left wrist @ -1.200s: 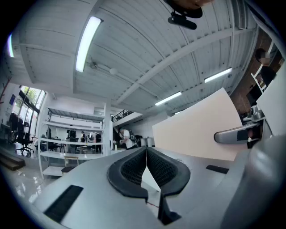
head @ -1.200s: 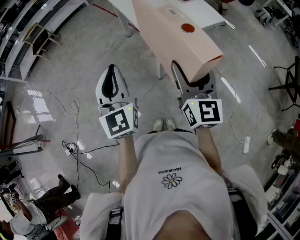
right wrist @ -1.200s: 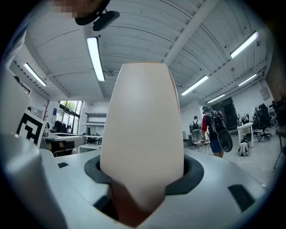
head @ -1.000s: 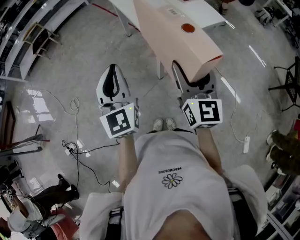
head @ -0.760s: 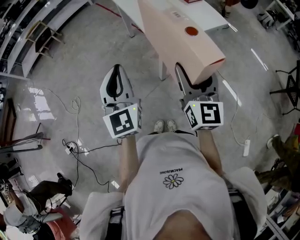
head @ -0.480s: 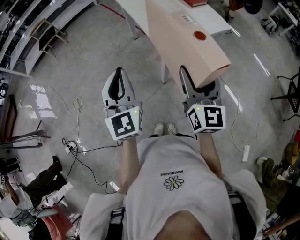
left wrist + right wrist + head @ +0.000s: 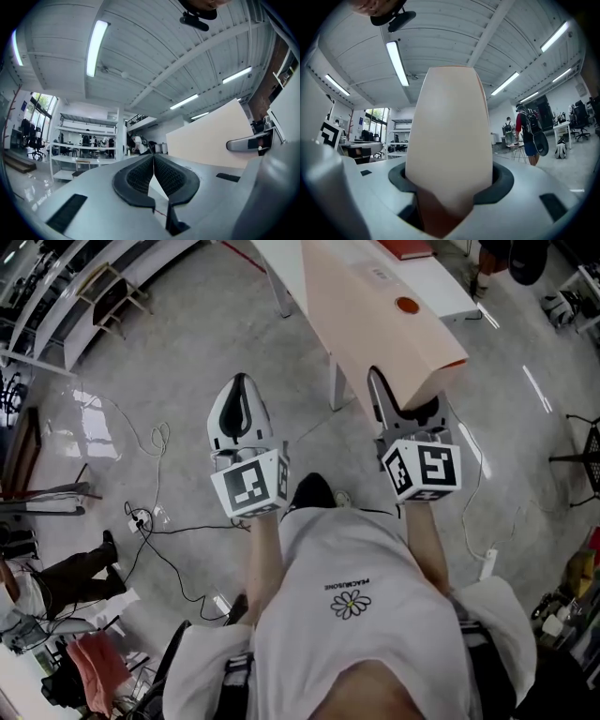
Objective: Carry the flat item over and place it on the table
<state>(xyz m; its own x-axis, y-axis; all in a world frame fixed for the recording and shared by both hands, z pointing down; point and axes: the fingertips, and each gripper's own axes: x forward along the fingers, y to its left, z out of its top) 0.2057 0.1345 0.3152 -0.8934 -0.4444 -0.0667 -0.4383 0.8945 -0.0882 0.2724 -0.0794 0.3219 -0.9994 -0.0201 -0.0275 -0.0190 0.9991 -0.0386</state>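
A flat, pale peach box (image 7: pixel 375 315) with a round red sticker sticks out forward and up from my right gripper (image 7: pixel 408 401), which is shut on its near end. In the right gripper view the box (image 7: pixel 450 136) fills the gap between the dark pads (image 7: pixel 499 185) and hides what lies ahead. My left gripper (image 7: pixel 239 407) hangs beside it at the same height, jaws together with nothing in them. In the left gripper view the pads (image 7: pixel 140 176) meet, and the box's broad face (image 7: pixel 211 136) rises to the right. A white table (image 7: pixel 441 292) lies just past the box.
A red flat thing (image 7: pixel 405 248) lies on the white table. Cables (image 7: pixel 155 521) trail over the grey floor at left, with shelving (image 7: pixel 84 282) at the far left. A person (image 7: pixel 56 573) is low at the left; another person with a backpack (image 7: pixel 529 133) stands at the right.
The person has stepped forward: the floor and table have slid nearer and a dark shoe shows ahead. Both grippers keep their pose, the right one still holding the box.
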